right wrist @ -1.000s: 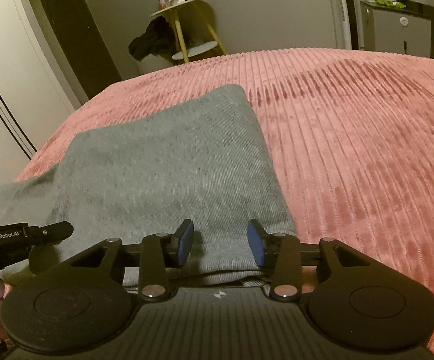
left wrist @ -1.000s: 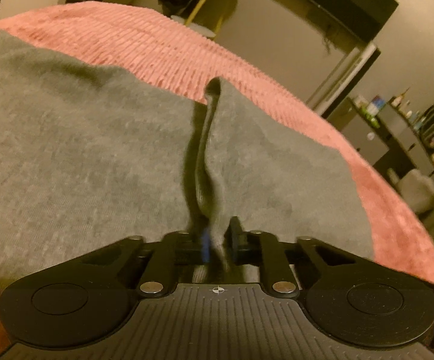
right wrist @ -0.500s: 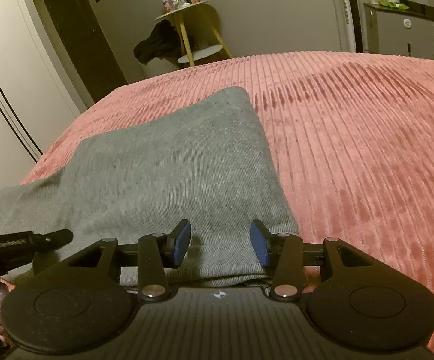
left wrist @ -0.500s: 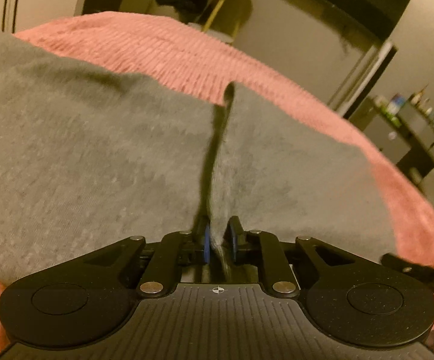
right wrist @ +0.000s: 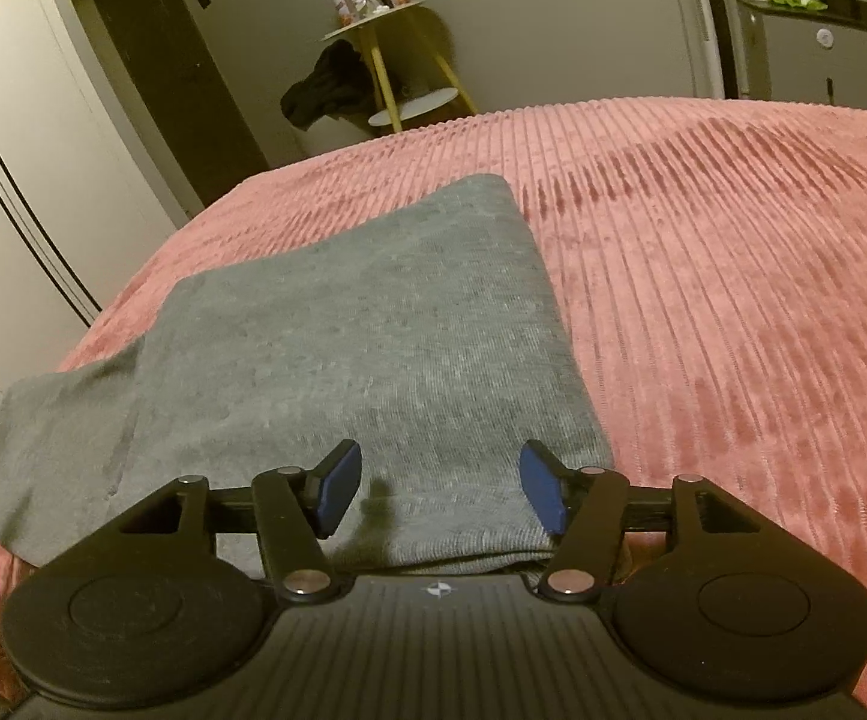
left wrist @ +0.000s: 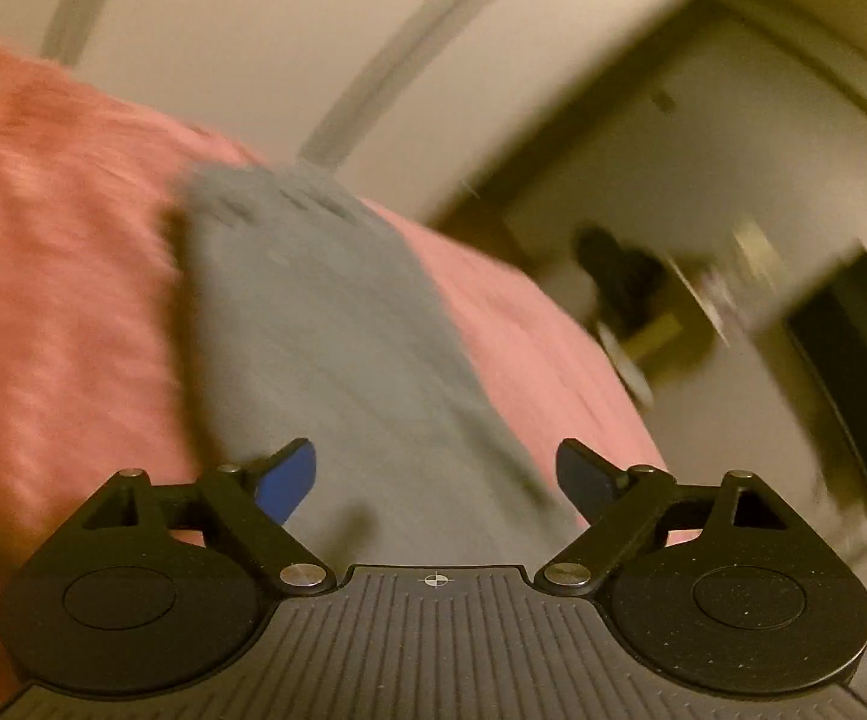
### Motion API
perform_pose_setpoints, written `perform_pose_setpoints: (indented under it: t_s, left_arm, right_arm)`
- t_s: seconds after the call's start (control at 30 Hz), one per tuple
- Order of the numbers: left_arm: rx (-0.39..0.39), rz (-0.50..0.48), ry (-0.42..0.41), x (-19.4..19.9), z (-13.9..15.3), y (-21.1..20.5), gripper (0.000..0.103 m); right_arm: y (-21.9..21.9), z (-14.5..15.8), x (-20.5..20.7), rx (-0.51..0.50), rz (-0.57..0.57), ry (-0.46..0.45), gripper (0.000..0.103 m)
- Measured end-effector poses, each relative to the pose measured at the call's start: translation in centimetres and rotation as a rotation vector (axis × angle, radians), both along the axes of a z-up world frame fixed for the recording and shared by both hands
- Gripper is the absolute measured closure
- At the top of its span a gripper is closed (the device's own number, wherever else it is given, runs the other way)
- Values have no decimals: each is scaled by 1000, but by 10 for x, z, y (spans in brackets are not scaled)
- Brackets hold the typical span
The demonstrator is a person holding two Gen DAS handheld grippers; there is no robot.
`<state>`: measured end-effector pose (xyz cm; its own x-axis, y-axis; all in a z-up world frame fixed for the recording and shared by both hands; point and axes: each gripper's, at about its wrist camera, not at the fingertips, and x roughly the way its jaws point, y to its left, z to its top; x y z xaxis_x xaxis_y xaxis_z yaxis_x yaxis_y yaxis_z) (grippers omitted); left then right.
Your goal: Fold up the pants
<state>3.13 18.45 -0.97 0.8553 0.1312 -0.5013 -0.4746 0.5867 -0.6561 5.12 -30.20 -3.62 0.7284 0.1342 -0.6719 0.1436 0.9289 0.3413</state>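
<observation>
Pants (right wrist: 349, 348): grey, folded, flat on the pink bedspread (right wrist: 733, 300), at its left part.
Left gripper (left wrist: 436, 483): jaws just sprung wide apart, nothing pinched; pants lie below; view blurred.
Right gripper (right wrist: 439, 489): jaws just widening, partly apart over the pants' near edge, pads gripping nothing.

One pants (right wrist: 361, 330), two claws (right wrist: 439, 489)

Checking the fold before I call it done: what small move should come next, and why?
Probably draw both grippers back. The pants lie folded flat on the bedspread; the left gripper has just opened wide, the right gripper has also been opening, and neither pinches cloth. One lower layer juts out left, which might want tucking.
</observation>
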Motion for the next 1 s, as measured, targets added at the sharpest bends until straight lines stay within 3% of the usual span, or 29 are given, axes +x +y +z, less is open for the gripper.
perform_pose_setpoints:
  t_s: [0.07, 0.17, 0.3, 0.4, 0.6, 0.67, 0.7, 0.8, 1.0]
  left_arm:
    - [-6, 77, 8, -9, -5, 31, 15]
    - [-100, 79, 51, -3, -27, 69, 21]
    - [-204, 38, 76, 16, -54, 96, 47]
    - [-262, -10, 52, 35, -65, 106, 56]
    - [-317, -10, 55, 67, -84, 119, 40]
    - [-339, -12, 53, 73, -86, 124, 54]
    - [-339, -16, 56, 76, -84, 127, 77]
    - [-236, -50, 76, 75, -67, 130, 86]
    - [228, -231, 69, 84, 17, 65, 89]
  right_arm:
    - [-3, -1, 0, 21, -5, -3, 43]
    - [-6, -2, 1, 44, -10, -6, 42]
    - [-4, -2, 2, 37, -2, -5, 37]
    - [0, -2, 3, 17, 3, -3, 35]
    - [2, -2, 4, 19, -6, -1, 34]
    - [2, -2, 4, 14, -5, 0, 34]
    - [3, -2, 4, 13, -6, 1, 34]
    - [2, -2, 4, 15, -9, 1, 34]
    - [0, -1, 3, 29, -13, -4, 34]
